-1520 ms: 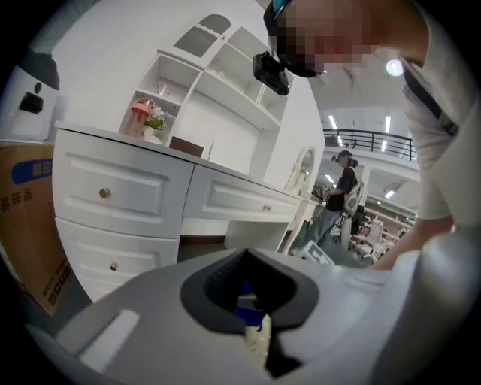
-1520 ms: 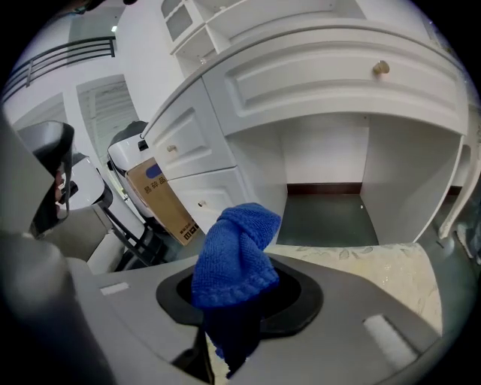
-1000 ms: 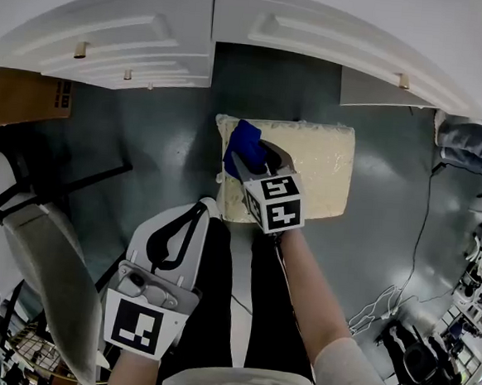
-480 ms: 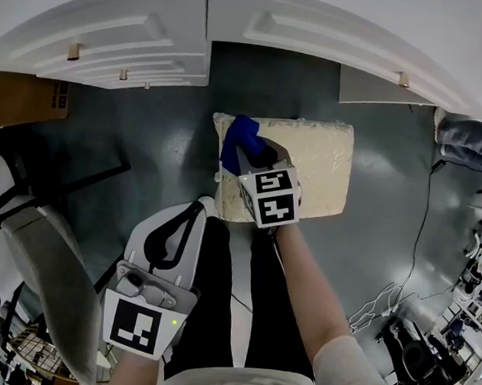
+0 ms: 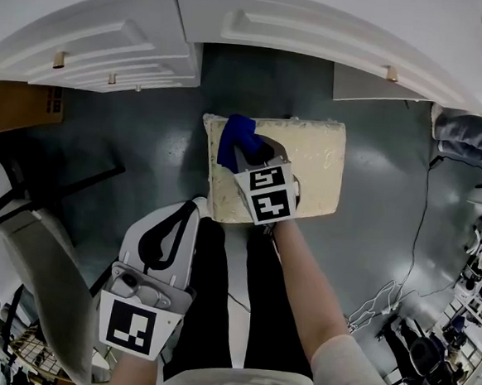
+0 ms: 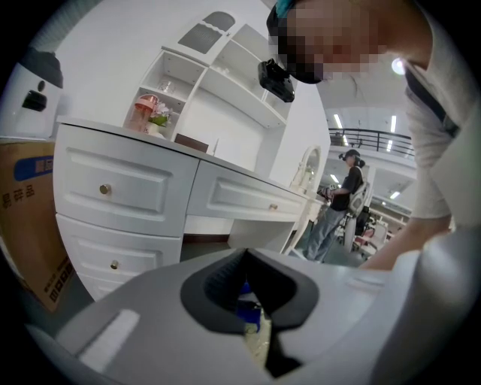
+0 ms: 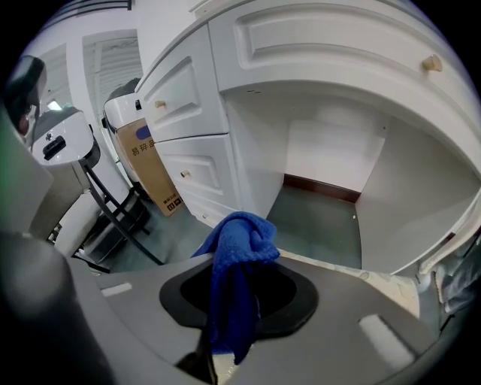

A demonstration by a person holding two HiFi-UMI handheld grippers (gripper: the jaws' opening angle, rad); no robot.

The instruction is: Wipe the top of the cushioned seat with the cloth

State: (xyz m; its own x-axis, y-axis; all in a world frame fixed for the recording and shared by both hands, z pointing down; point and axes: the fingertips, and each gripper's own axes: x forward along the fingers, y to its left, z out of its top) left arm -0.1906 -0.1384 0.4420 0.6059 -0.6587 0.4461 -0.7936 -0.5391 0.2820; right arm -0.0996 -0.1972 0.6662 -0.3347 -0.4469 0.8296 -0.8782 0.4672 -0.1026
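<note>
The cushioned seat (image 5: 314, 164) is a cream square stool on the floor below the white dresser, in the middle of the head view. My right gripper (image 5: 242, 153) is over its left half, shut on a blue cloth (image 5: 232, 137) that bunches out past the jaws; the right gripper view shows the cloth (image 7: 234, 280) hanging through the closed jaws, with the seat's edge (image 7: 391, 284) beyond. My left gripper (image 5: 169, 236) is held low at the near left, away from the seat, jaws together with nothing in them; its own view shows the cloth (image 6: 248, 310) through the jaw gap.
A white dresser (image 5: 111, 49) with drawers curves across the top, with a knee gap behind the seat. A cardboard box (image 5: 15, 105) and a black-framed chair (image 5: 30, 237) are at the left. Cables (image 5: 426, 210) and clutter lie at the right. A person (image 6: 338, 203) stands far off.
My right gripper with the blue cloth has slid a little toward the seat's far left corner. The left gripper has stayed where it was.
</note>
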